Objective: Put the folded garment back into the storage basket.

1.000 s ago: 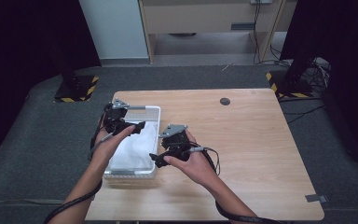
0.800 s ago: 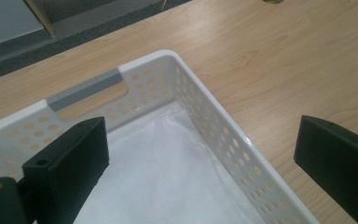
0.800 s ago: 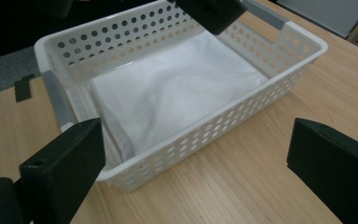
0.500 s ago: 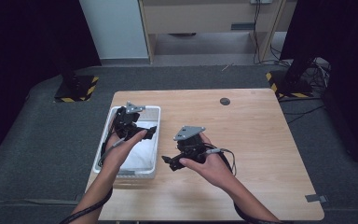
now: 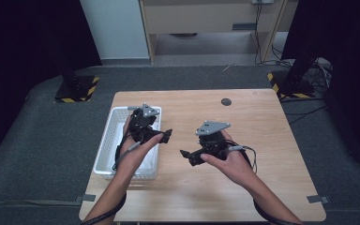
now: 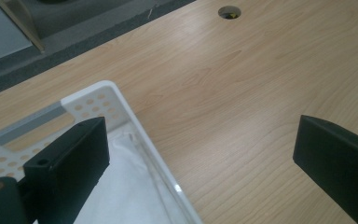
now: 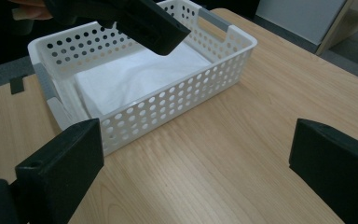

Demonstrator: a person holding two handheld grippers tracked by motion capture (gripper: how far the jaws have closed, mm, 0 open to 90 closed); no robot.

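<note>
On the left side of the table sits one white perforated basket, long axis running near to far, holding what reads as one folded white cloth flat on its floor. Left gripper hangs above the basket's right rim, jaws spread wide, nothing held. Right gripper hovers over bare wood just right of the basket, jaws likewise wide apart and empty. Judged step: reaching in for the cloth. To do it well, lower the left gripper inside the walls, clear of the rim, and pinch a raised fold rather than the flat middle. Count: one basket, one cloth, two grippers, one cable hole at the far edge.
</note>
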